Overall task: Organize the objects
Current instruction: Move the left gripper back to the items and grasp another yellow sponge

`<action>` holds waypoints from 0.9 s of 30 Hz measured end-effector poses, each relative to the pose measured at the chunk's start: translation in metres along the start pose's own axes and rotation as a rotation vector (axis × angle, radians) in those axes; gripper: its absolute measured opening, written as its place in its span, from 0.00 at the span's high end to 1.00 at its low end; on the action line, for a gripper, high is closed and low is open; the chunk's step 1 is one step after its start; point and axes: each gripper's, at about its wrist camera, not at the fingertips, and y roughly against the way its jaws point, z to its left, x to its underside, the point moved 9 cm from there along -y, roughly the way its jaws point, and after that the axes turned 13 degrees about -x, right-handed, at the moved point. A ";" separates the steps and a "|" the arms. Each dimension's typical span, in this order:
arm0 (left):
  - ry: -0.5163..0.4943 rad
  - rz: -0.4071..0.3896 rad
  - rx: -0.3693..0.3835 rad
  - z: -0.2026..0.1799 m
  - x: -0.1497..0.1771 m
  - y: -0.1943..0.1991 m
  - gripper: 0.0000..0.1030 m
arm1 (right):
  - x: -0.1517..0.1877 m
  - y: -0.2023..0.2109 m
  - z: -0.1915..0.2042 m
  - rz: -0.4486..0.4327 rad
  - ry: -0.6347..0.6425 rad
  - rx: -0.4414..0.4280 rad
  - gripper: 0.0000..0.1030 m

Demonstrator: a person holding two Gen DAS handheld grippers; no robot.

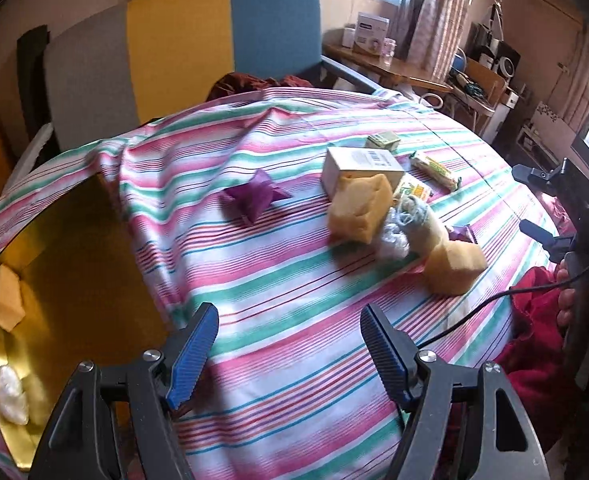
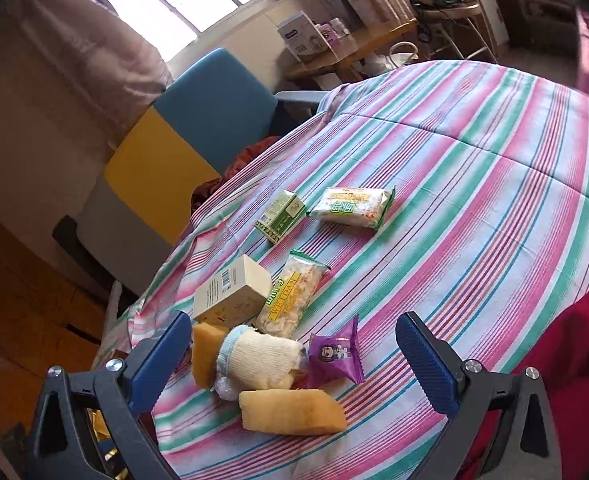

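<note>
On the striped cloth (image 1: pixel 278 280) lies a pile: two yellow sponges (image 1: pixel 360 208) (image 1: pixel 454 266), a rolled sock (image 1: pixel 418 216), a white carton (image 1: pixel 358 166), a small green box (image 1: pixel 382 142) and snack packets. A purple sachet (image 1: pixel 254 196) lies apart to the left. A gold box (image 1: pixel 62 240) at the left holds another sponge (image 1: pixel 4 298) and a white bundle (image 1: pixel 12 394). My left gripper (image 1: pixel 286 344) is open over bare cloth. My right gripper (image 2: pixel 294 344) is open above the sock (image 2: pixel 258 356), a sponge (image 2: pixel 290 412) and a purple packet (image 2: pixel 334 356), touching none.
A chair with a grey, yellow and blue back (image 1: pixel 182 48) stands behind the table. Red fabric (image 1: pixel 534 320) hangs at the right edge, beside a person's hand (image 1: pixel 566 300). A wooden side table (image 1: pixel 394 64) with boxes stands under the window.
</note>
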 end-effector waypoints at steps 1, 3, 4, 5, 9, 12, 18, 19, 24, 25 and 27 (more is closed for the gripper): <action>-0.005 -0.002 0.009 -0.004 -0.003 -0.003 0.28 | 0.000 0.000 0.000 0.001 -0.004 -0.001 0.00; -0.010 -0.003 0.012 -0.010 -0.011 -0.010 0.28 | 0.000 0.001 0.000 0.000 -0.008 -0.007 0.00; -0.005 0.002 0.021 -0.013 -0.013 -0.013 0.28 | 0.000 0.002 0.001 -0.004 -0.008 -0.015 0.00; 0.005 0.008 0.042 -0.016 -0.016 -0.015 0.28 | -0.001 0.002 0.000 -0.005 -0.010 -0.015 0.00; -0.007 0.021 0.081 -0.029 -0.026 -0.028 0.28 | 0.000 0.001 0.000 0.002 -0.018 -0.025 0.00; -0.028 0.039 0.108 -0.041 -0.033 -0.039 0.28 | 0.001 0.000 0.001 0.009 -0.015 -0.029 0.00; -0.015 0.081 0.199 -0.061 -0.046 -0.065 0.25 | 0.001 -0.001 0.000 0.017 -0.019 -0.030 0.00; -0.015 0.076 0.203 -0.063 -0.050 -0.067 0.22 | 0.001 -0.001 0.000 0.016 -0.021 -0.033 0.00; -0.071 0.035 0.220 -0.077 -0.071 -0.082 0.19 | 0.001 -0.001 -0.001 0.011 -0.027 -0.037 0.00; -0.067 0.040 0.228 -0.078 -0.073 -0.087 0.18 | 0.001 -0.001 -0.002 0.014 -0.027 -0.031 0.00; -0.053 0.056 0.244 -0.080 -0.076 -0.096 0.17 | 0.002 -0.003 -0.002 0.024 -0.030 -0.027 0.00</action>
